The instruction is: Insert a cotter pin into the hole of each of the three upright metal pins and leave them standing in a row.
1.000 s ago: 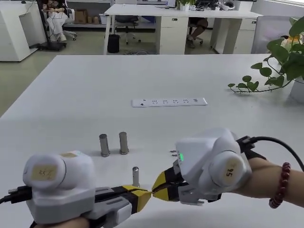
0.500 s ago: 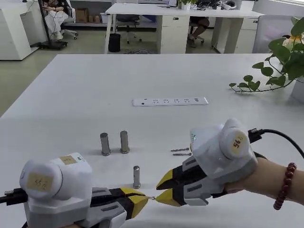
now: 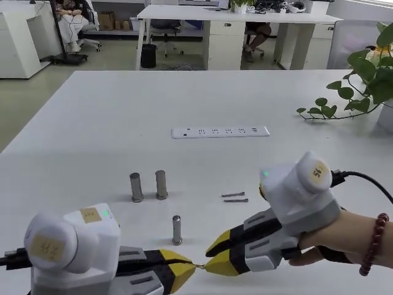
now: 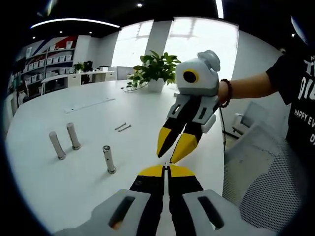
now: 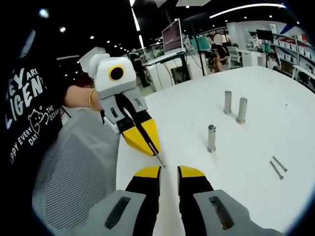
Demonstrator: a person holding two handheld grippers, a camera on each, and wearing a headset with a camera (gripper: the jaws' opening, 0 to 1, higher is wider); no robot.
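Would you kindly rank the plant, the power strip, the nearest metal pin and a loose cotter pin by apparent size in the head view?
1. plant, cut by the frame edge
2. power strip
3. nearest metal pin
4. loose cotter pin
The pin stands nearer the camera, which flatters it.

We see three grey metal pins standing upright on the white counter, lower middle of the head view. The rear-left pin and rear-right pin stand just beside each other, not touching. The front pin stands alone below and right of them, making a triangle.

Right of the pair, the upper cotter pin and lower cotter pin lie flat, parallel. The thin held cotter pin sticks out from the closed jaws of the left gripper.
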